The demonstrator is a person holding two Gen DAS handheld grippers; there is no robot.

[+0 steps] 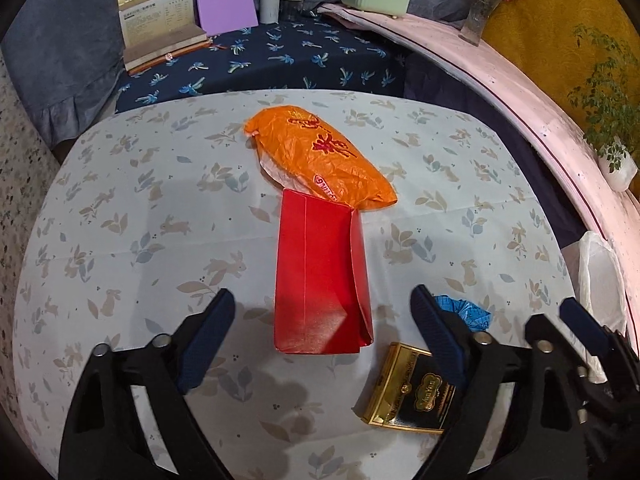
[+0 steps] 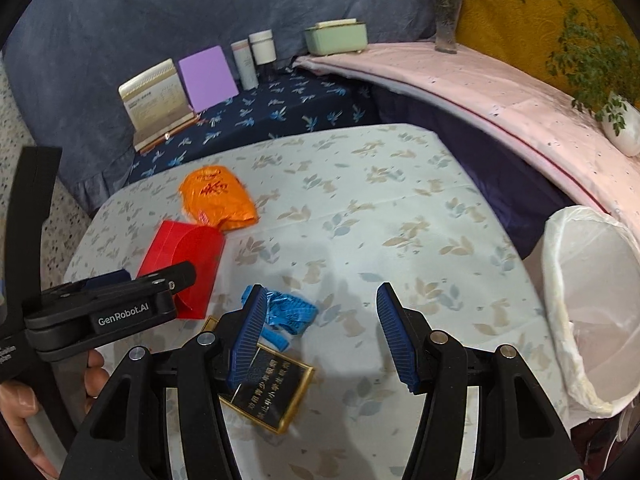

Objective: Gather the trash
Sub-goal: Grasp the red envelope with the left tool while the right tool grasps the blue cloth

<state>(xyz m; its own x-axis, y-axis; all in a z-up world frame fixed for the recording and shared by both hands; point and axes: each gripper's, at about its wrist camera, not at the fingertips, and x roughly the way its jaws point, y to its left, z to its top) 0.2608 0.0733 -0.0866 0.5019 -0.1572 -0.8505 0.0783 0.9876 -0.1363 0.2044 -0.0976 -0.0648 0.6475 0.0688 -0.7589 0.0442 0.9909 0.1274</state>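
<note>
On the bunny tablecloth (image 1: pixel 120 208) in the left wrist view, an orange plastic bag (image 1: pixel 324 156), a red paper box (image 1: pixel 320 276) and a black-and-gold packet (image 1: pixel 408 392) are all lying uncollected, and the left gripper (image 1: pixel 322 324) is hanging wide apart, holding nothing. From the right wrist view, the right gripper (image 2: pixel 320 332) is gaping too, with a crumpled blue wrapper (image 2: pixel 292 310) just beside its left finger, and the white-lined trash bin (image 2: pixel 592 304) is waiting off the table's right edge, looking empty, so I think every piece is still waiting. Nothing is blocking the way to the bin.

The left wrist camera looks forward and down from close above the near edge of the table with the pale leaf-and-rabbit cloth (image 1: pixel 120 184), square onto the flat red paper envelope (image 1: pixel 320 272). The right wrist camera sits further right and faces the same way, taking in the white-lined waste bin (image 2: pixel 592 304) at the table's right side. Both share the envelope (image 2: pixel 182 264), the crumpled orange plastic bag (image 1: pixel 320 156) (image 2: pixel 216 196), the crumpled blue wrapper (image 1: pixel 464 312) (image 2: pixel 288 312) and the black-and-gold flat box (image 1: pixel 408 392) (image 2: pixel 272 392).
</note>
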